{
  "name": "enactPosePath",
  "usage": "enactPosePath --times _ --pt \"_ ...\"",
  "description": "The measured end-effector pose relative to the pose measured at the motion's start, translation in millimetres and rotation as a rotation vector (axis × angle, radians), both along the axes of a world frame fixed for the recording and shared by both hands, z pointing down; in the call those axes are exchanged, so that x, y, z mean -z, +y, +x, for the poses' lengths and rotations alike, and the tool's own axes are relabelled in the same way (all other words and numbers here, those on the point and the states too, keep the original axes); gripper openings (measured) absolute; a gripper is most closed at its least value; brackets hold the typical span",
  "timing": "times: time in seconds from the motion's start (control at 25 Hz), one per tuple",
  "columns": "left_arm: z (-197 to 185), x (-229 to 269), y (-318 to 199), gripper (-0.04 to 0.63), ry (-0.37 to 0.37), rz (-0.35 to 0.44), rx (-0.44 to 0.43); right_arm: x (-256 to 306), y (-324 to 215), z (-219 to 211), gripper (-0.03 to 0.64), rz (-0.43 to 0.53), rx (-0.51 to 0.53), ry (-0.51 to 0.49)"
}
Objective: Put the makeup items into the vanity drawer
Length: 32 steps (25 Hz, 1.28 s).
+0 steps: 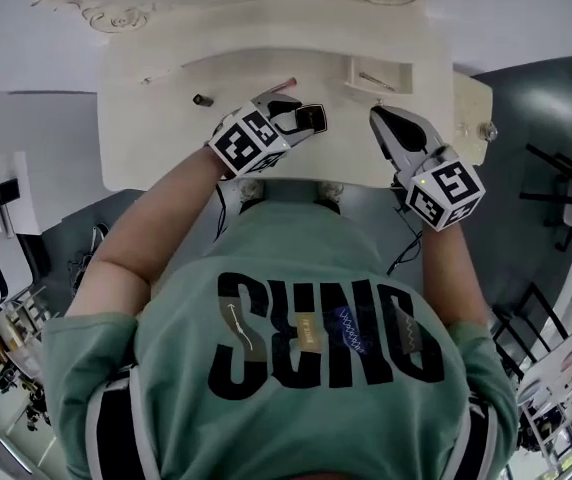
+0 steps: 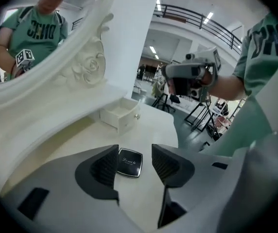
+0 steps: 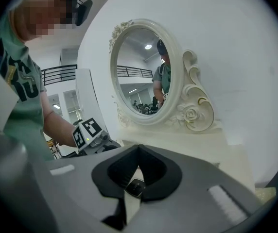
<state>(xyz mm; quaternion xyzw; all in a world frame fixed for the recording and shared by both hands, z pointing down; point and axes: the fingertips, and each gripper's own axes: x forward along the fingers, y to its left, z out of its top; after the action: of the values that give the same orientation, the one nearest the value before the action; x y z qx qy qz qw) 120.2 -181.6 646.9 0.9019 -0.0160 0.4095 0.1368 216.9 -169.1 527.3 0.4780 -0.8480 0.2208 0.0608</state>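
Cream vanity top (image 1: 156,148), smooth. Left gripper (image 2: 135,153) near front edge, middle: jaws spread, black compact (image 2: 130,162) lying flat on top between them, not gripped. Right gripper (image 3: 139,148) toward front right corner, jaws pressed together, nothing held. Behind: pink stick (image 1: 282,86), small dark item (image 1: 203,100) further toward left edge. Open drawer (image 1: 378,73) on rear ledge, right side. Oval mirror (image 3: 144,72) against white wall. Grey floor (image 1: 526,108); black railing (image 2: 197,18) high beyond.
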Motion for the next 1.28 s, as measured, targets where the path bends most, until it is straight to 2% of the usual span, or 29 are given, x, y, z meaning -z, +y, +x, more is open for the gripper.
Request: enactPosePath --times 0.24,0.4,0.56,0.8,0.88,1.0,1.08,1.16,1.28 --pt "16.9 -65.1 7.5 0.292 -0.228 -0.001 -0.095 -17.4 11.1 15.2 0.009 -0.02 -0.002 -0.011" --pt "21.7 -91.3 10.0 0.336 -0.338 0.017 -0.156 -23.4 17.6 25.3 0.009 -0.028 -0.014 -0.02" --pt "21.5 -104.8 10.3 0.342 -0.405 0.047 -0.203 -28.0 23.7 35.2 0.009 -0.037 -0.032 -0.024" --pt "18.8 -104.6 8.7 0.335 -0.42 0.088 -0.252 -26.3 26.7 35.9 0.009 -0.043 -0.044 -0.023" --pt "25.5 -90.6 9.5 0.334 -0.371 0.092 -0.226 -18.8 26.4 32.9 0.009 -0.033 -0.035 -0.014" --pt "39.1 -40.8 0.9 0.333 -0.215 0.11 -0.13 -2.0 24.0 31.5 0.009 -0.005 -0.023 0.001" --pt "38.1 8.2 -5.7 0.333 -0.069 0.11 -0.066 9.9 22.3 26.5 0.009 0.009 -0.016 0.004" --pt "27.7 62.4 -14.5 0.334 0.111 0.101 -0.006 22.3 16.9 17.6 0.009 0.027 -0.003 0.01" --pt "-5.8 135.7 -29.5 0.333 0.333 0.11 0.096 45.1 2.5 1.4 0.009 0.066 0.029 0.015"
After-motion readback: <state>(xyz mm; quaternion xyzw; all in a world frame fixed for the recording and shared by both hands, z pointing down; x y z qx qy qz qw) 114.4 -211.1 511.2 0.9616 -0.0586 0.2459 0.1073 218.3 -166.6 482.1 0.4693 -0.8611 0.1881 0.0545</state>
